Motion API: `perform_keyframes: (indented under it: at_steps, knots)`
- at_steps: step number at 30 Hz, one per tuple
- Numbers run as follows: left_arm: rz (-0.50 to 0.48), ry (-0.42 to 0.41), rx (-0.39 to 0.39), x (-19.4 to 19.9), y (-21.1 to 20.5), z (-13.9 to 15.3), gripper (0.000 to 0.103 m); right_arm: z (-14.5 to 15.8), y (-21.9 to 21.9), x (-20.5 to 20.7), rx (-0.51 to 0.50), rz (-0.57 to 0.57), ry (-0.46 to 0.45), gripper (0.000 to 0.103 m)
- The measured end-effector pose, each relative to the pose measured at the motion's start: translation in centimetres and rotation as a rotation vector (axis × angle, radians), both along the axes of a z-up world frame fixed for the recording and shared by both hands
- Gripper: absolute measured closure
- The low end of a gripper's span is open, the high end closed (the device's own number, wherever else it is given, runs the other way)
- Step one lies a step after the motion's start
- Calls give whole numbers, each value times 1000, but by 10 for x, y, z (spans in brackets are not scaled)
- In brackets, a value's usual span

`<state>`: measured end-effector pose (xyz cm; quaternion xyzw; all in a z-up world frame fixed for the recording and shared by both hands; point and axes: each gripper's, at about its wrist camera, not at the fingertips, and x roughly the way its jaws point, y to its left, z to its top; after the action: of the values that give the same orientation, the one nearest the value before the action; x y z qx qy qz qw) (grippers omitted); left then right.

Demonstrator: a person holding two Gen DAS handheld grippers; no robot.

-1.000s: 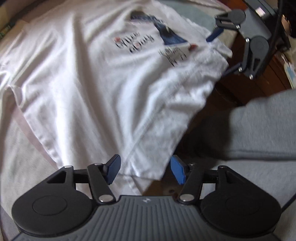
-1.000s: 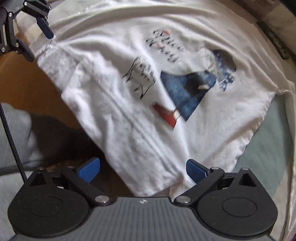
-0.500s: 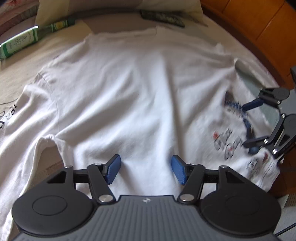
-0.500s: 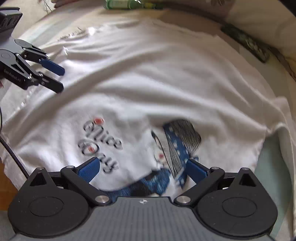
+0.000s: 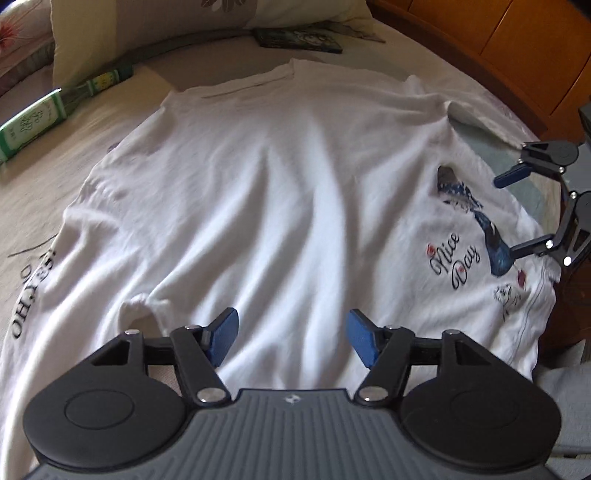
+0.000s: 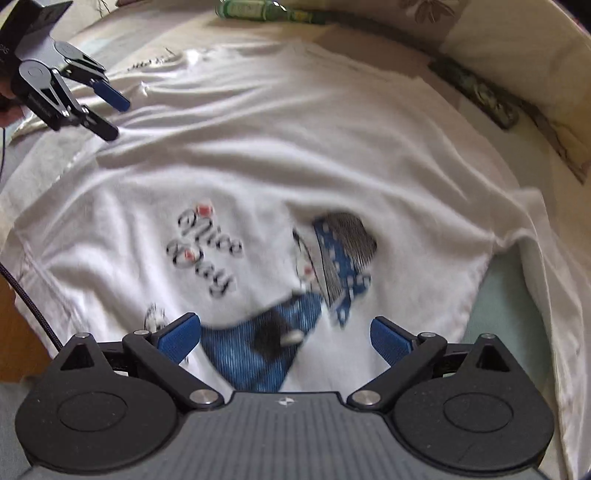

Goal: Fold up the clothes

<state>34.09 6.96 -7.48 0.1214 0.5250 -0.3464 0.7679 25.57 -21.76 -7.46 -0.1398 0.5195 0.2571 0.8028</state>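
Note:
A white T-shirt [image 5: 266,206] with a blue "Nice Day" print [image 6: 280,273] lies spread on the bed, its lower part folded up so the print faces up. My left gripper [image 5: 291,341] is open and empty just above the cloth near a sleeve fold. My right gripper [image 6: 286,339] is open and empty over the blue print. In the left wrist view the right gripper [image 5: 511,214] shows at the right edge. In the right wrist view the left gripper [image 6: 114,116] shows at the upper left.
A green box [image 5: 33,122] lies at the far left of the bed, and it also shows in the right wrist view [image 6: 258,7]. A dark flat case [image 5: 295,38] lies near the pillows [image 5: 155,26]. An orange wooden bed frame [image 5: 498,48] runs along the right. A second printed white garment [image 5: 26,288] lies left.
Both grippers have swung from the shirt's hem at the bed's edge up over the shirt. The hem part with the print now lies folded on the shirt. Both stay open.

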Motion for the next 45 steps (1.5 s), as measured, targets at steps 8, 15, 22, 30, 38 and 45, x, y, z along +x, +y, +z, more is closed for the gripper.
perform_keyframes:
  at_steps: [8,15,22,30,38,45]
  knots:
    - [134,-76,46,27,23,-28,37,-30,10,38,6,-13,-42,0]
    - [33,-183,204,16,4,-16,40,-24,-20,-19,-54,-51,37,0]
    - [-58,-255,128,0,-38,-7,36,-8,37,-35,-2,131,-38,2]
    - [66,-205,208,-10,9,-20,27,-29,-2,-83,-28,131,41,0]
    - [36,-209,189,-79,-8,18,32,-4,-12,-76,-43,71,55,1]
    - [-31,-186,148,-158,-49,2,32,-16,21,-57,32,33,-27,1]
